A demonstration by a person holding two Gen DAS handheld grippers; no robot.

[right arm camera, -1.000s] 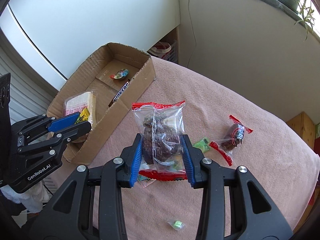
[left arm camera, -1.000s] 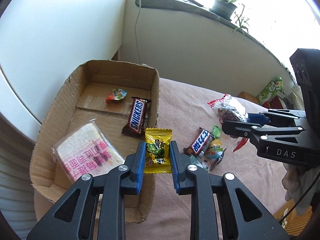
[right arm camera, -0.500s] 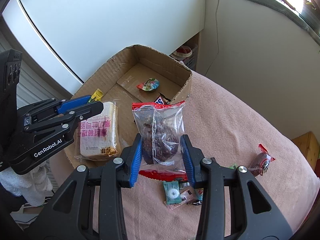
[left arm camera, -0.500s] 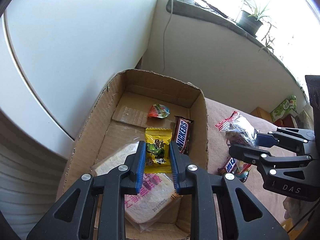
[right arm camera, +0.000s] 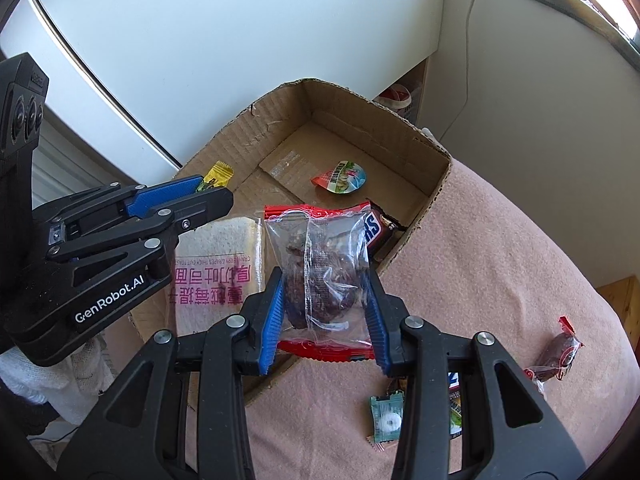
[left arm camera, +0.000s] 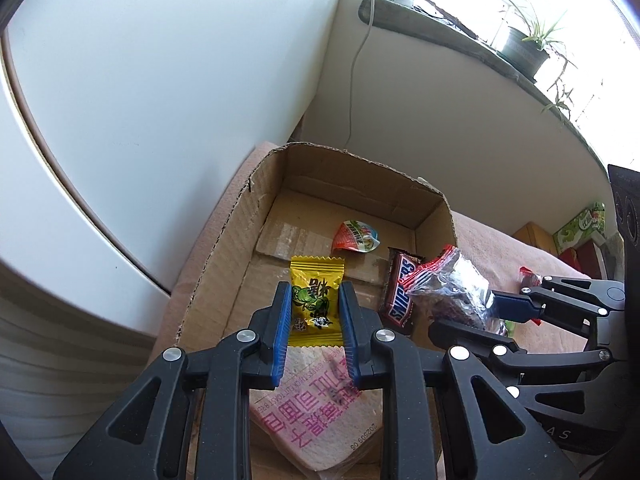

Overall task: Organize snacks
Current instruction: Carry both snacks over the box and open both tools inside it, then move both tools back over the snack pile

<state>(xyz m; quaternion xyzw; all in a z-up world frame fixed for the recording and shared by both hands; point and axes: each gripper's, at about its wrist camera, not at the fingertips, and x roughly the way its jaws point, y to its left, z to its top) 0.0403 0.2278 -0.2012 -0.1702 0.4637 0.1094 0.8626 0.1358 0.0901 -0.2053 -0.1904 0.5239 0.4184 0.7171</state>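
While the yellow snack packet [left arm camera: 316, 304] sits pinched between the blue pads of my left gripper [left arm camera: 314, 312], it hangs above the open cardboard box [left arm camera: 232, 248], over the near half of the box floor. The packet stands upright in the grip, its crimped top edge toward the far wall of the box. Directly under it lies a wrapped slice of toast [left arm camera: 320, 428] with pink lettering, flat on the bottom of the box at the near end. Farther in lie a small red-rimmed jelly cup [left arm camera: 356, 236] and a Snickers bar [left arm camera: 400, 296] — the bar lies against the box's right wall.

My right gripper [right arm camera: 324, 308] is clamped on a clear bag with red edges [right arm camera: 320, 264] holding dark dried fruit; the pads press on both its sides. This bag hangs just above the box's near right edge, partly over the Snickers bar and the toast, with its lower red seam over the pink cloth [right arm camera: 500, 264] that covers the table.

On that cloth, outside the box, a few snacks remain: a small green wrapped candy [right arm camera: 386, 416] just below my right gripper, another wrapper half hidden behind its finger, and a dark candy in a clear red-ended wrapper [right arm camera: 556, 356] well off to the right.

Beyond the box stand a white wall and a window ledge with a potted plant [left arm camera: 524, 50] — a white cable [left arm camera: 354, 64] hangs down from the ledge.
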